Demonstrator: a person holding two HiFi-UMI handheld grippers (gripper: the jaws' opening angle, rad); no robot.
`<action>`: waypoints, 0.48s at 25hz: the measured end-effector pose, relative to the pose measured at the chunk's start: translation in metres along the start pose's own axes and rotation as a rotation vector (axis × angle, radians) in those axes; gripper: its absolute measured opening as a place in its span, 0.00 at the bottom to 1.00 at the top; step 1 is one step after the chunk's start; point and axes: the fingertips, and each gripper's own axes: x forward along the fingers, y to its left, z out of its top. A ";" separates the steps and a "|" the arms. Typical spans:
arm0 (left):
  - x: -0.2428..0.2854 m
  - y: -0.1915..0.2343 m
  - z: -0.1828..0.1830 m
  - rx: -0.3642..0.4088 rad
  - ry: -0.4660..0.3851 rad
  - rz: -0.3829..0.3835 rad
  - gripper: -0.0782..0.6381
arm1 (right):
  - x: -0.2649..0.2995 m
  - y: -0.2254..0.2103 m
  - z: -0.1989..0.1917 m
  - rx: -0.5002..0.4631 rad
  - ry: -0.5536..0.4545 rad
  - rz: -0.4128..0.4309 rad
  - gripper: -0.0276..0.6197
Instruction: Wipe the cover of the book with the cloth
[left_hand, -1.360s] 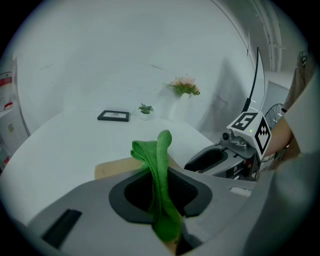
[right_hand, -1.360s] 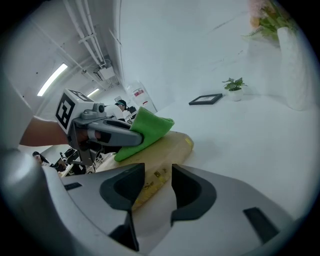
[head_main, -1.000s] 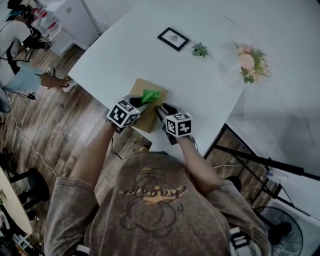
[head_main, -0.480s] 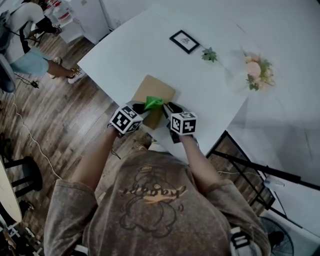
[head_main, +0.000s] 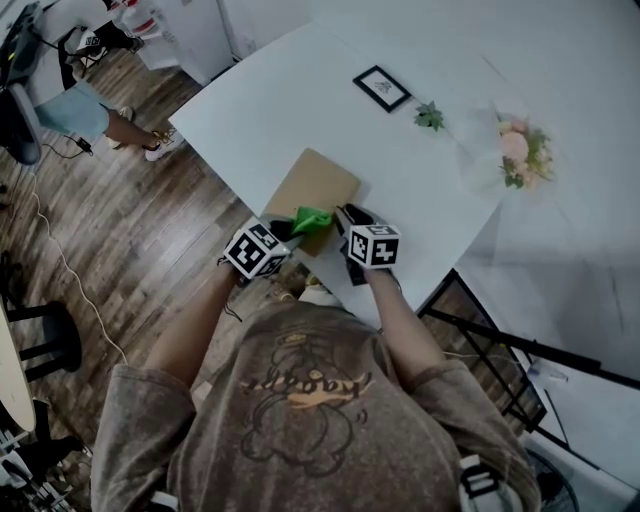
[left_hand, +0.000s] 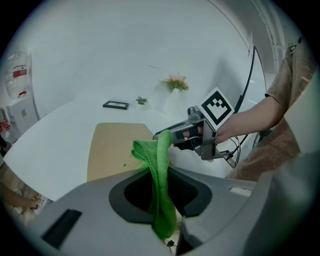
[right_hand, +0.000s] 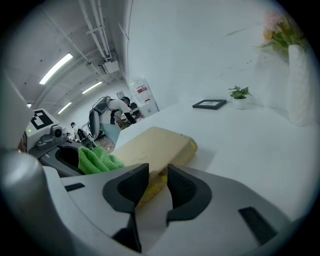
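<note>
The left gripper (left_hand: 162, 177) clenches one green cloth (left_hand: 159, 160) over the near end of one tan book (right_hand: 155, 142), its edge pinched in the right gripper (right_hand: 157, 181), whose jaws have just been closing, on a white table (head_main: 260, 110) with one frame (head_main: 381, 87), one plant (head_main: 430, 116) and one flower vase (head_main: 515, 155) at two o'clock, above wood flooring (head_main: 130, 250).

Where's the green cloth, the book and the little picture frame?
green cloth (left_hand: 160, 170): left gripper view, middle of the folded strip.
book (head_main: 318, 180): head view, middle of its tan cover.
picture frame (head_main: 381, 88): head view, its centre.
</note>
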 end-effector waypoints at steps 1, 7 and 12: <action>-0.001 -0.002 -0.002 -0.004 0.004 -0.003 0.21 | 0.000 0.000 -0.001 -0.004 0.005 -0.002 0.23; -0.007 -0.014 -0.008 -0.030 0.021 -0.039 0.21 | -0.009 -0.003 0.005 -0.017 0.004 -0.031 0.18; -0.012 -0.013 0.005 -0.012 0.014 -0.020 0.21 | -0.023 -0.007 0.014 -0.008 -0.030 -0.037 0.19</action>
